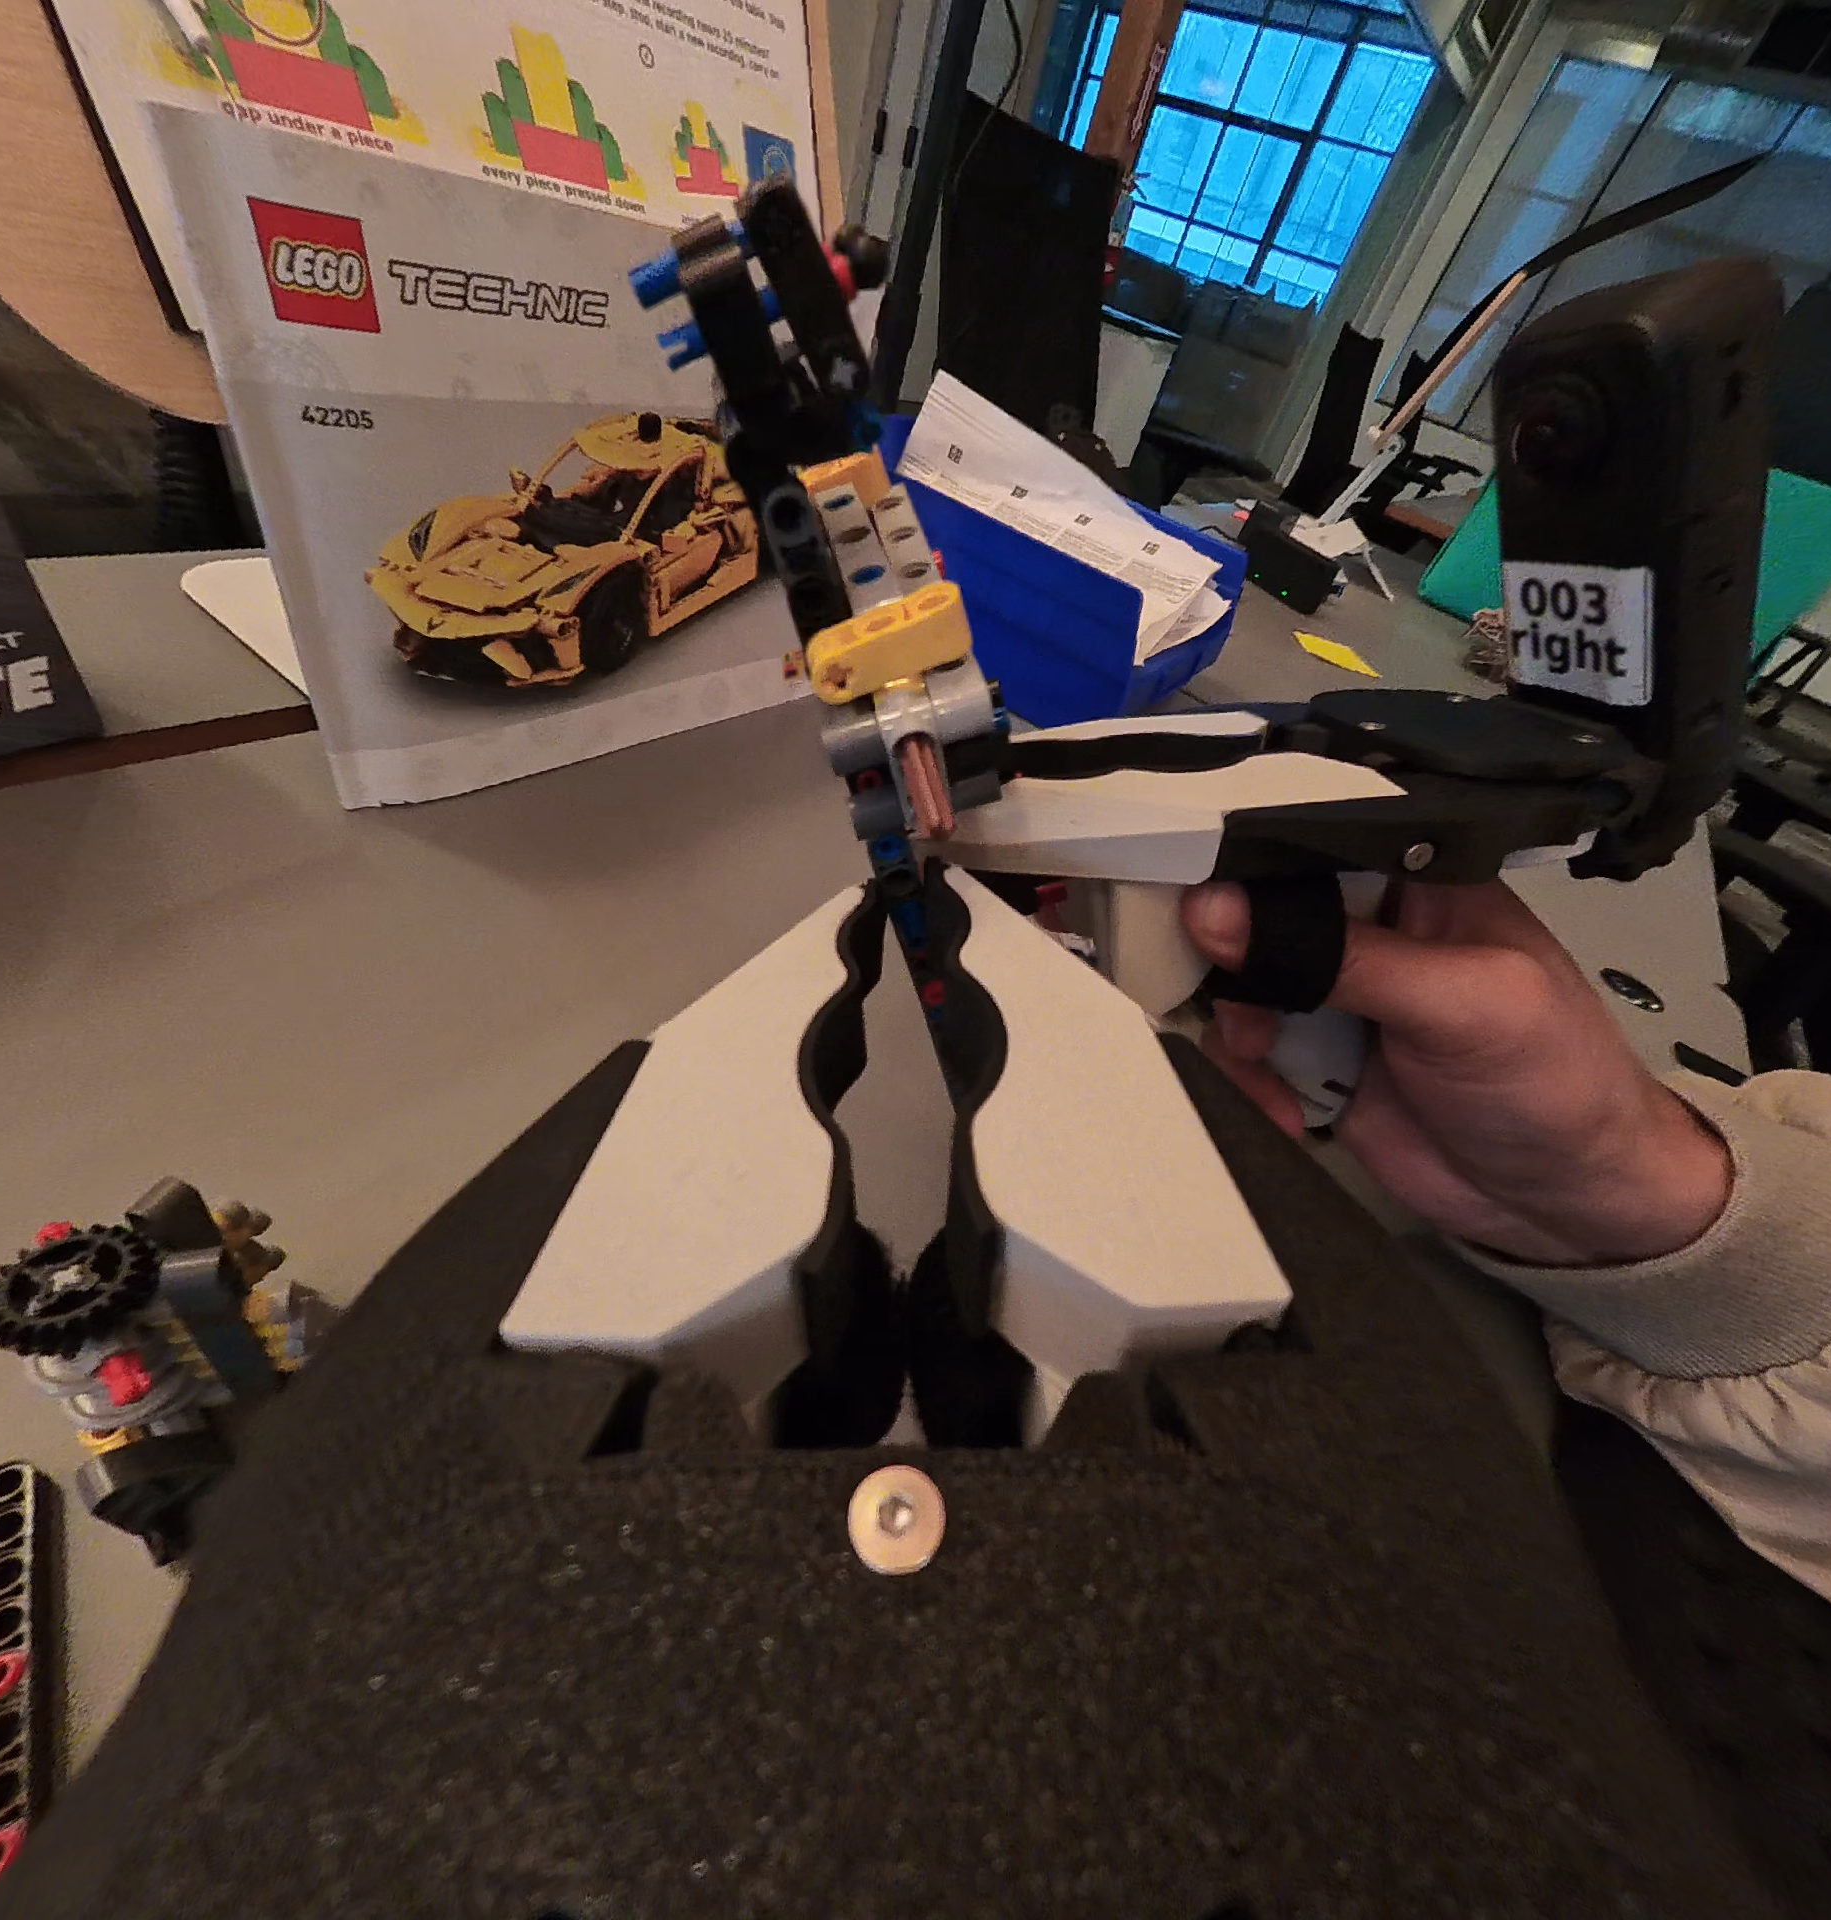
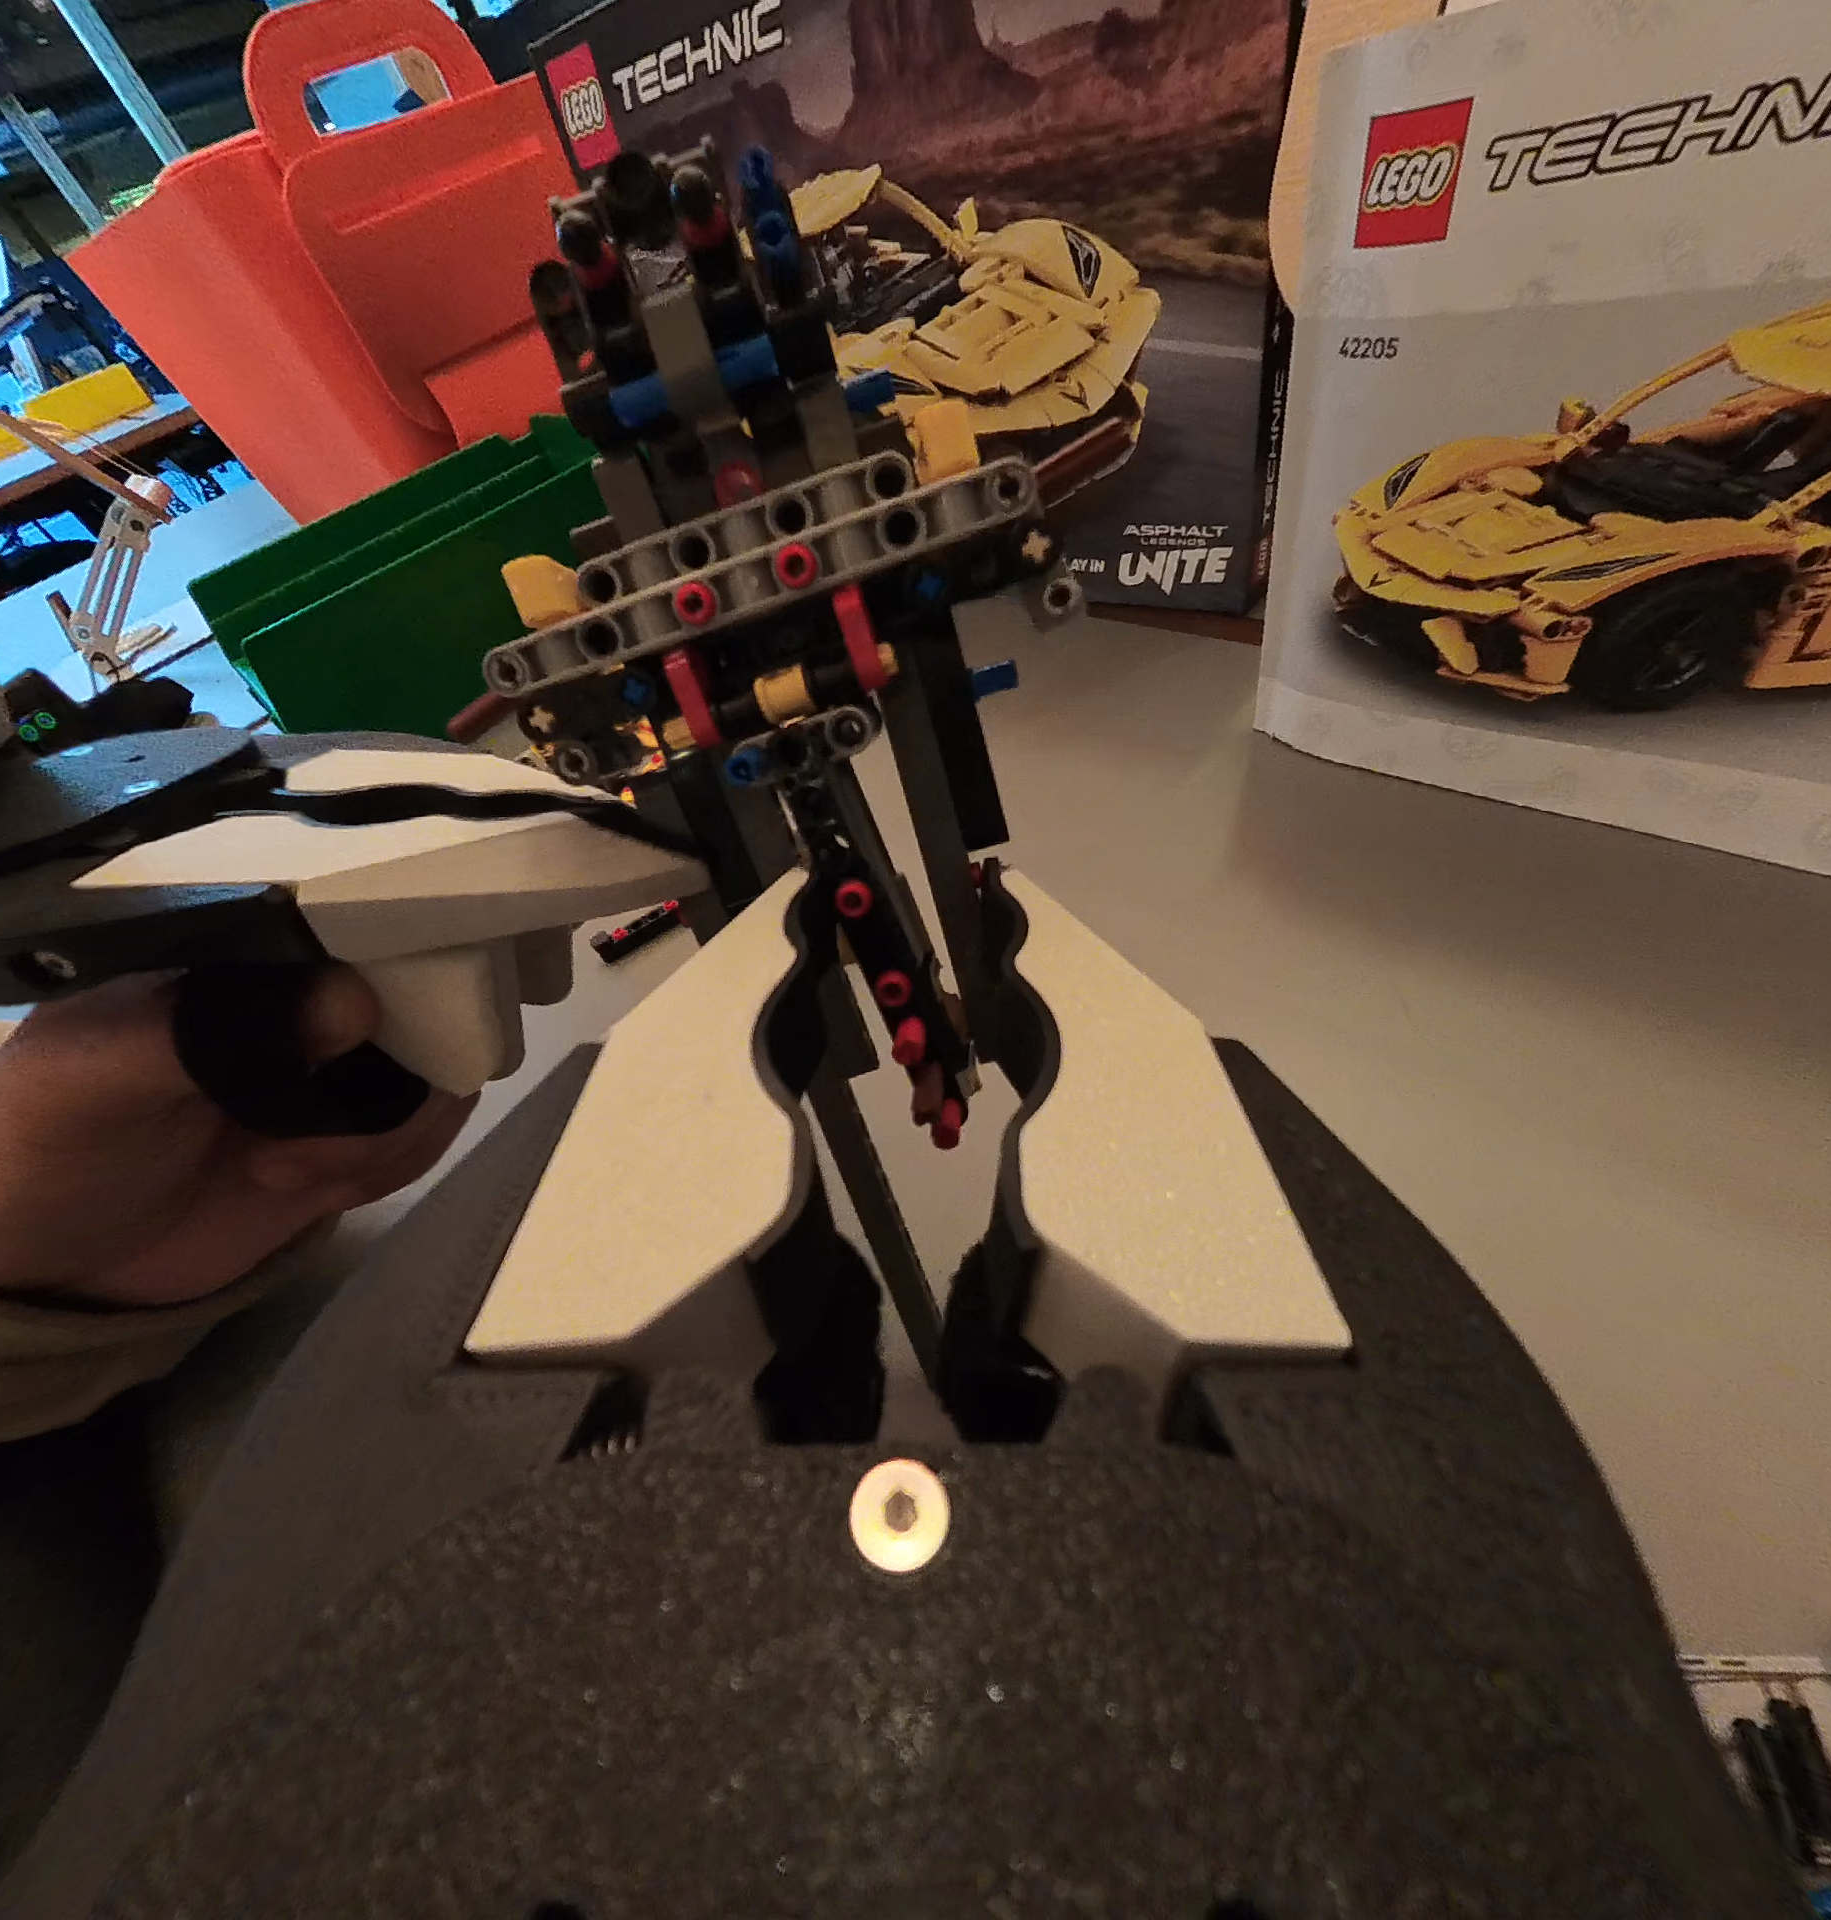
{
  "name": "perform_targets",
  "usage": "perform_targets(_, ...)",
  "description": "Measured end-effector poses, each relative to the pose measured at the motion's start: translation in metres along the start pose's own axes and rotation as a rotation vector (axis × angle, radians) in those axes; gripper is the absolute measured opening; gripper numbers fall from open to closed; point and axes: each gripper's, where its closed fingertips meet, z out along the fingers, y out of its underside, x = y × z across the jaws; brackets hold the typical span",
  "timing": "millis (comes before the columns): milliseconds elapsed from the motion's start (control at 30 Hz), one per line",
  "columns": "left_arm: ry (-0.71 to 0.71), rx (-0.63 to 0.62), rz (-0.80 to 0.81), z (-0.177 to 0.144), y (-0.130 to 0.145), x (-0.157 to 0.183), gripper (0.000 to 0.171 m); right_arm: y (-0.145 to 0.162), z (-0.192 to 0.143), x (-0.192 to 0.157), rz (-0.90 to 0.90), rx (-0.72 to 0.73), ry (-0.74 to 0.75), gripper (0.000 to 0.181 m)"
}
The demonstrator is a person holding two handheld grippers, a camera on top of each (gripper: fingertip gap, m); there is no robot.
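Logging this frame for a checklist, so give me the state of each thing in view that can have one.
Left gripper: shut on the brick assembly's lower end.
Right gripper: shut on the same assembly.
Brick assembly: partly built, held upright above the table.
Instruction booklet: closed, propped upright.
Blue bin: open, holding folded paper sheets.
Gear subassembly: lying loose on the table.
Black beam: lying flat, unattached.

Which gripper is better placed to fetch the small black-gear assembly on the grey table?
Left. The left gripper is beside the small black-gear assembly; the right gripper is on its far side. Both clamp the tall black-and-grey brick frame.
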Motion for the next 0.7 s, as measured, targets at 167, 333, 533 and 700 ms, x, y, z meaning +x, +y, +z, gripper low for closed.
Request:
perform_targets(167, 0.088, 0.008, -0.097, 0.004, 0.002, -0.001, 0.009, 0.003, -0.001, 0.003, 0.001, -0.014, 0.003, 0.028)
perform_targets(333, 0.123, -0.07, -0.123, 0.012, 0.019, 0.001, 0.023, 0.002, -0.002, 0.004, 0.072, 0.005, -0.003, 0.028)
perform_targets(533, 0.102, -0.09, -0.057, 0.02, 0.025, 0.006, 0.012, 0.003, -0.001, -0.002, 0.023, -0.018, -0.004, 0.028)
perform_targets(700, 0.054, -0.114, -0.067, 0.019, 0.028, 0.002, 0.01, 0.007, 0.001, 0.001, -0.046, -0.039, 0.044, 0.027)
